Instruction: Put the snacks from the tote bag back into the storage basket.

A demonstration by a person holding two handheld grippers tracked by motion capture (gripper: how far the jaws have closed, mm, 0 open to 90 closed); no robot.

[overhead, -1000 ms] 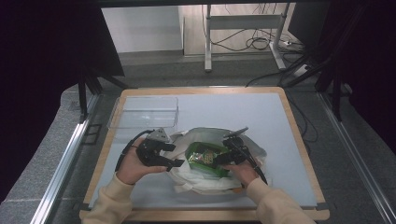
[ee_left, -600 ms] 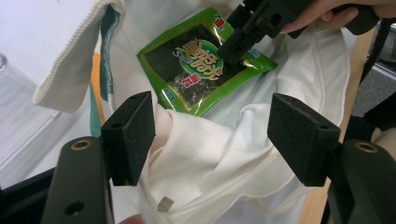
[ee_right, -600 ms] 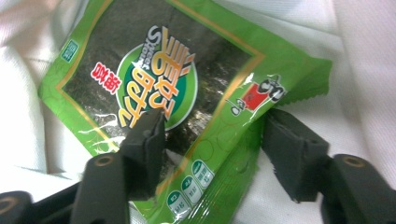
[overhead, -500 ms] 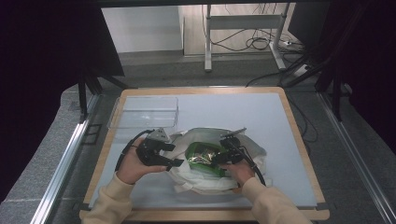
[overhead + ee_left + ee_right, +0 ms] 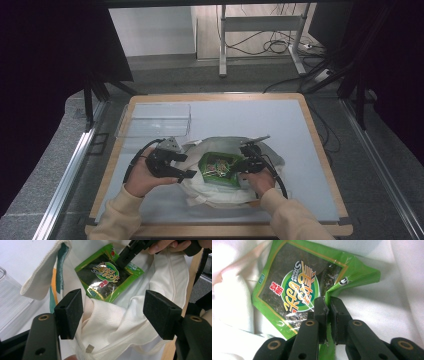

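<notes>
right claw [image 5: 327, 305] has just been closing and now pinches the edge of the green packet [image 5: 294, 285], which lies in the mouth of the white bag [image 5: 120, 322] on the table [image 5: 280, 120]. left claw [image 5: 113, 312] gapes open over the bag rim, gripping nothing. step looks like the grasp; next, probably lift the packet clear while the left pins the cloth.

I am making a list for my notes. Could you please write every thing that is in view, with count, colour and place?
seaweed snack packet: one, green, inside the open bag
cloth bag: one, cream white, on the table's near middle
plastic tray: one, clear, far left of the table
table: one, pale top, wooden edge
left gripper: one, black, jaws open around the bag's edge
right gripper: one, black, jaws just closed on the packet's edge
</notes>
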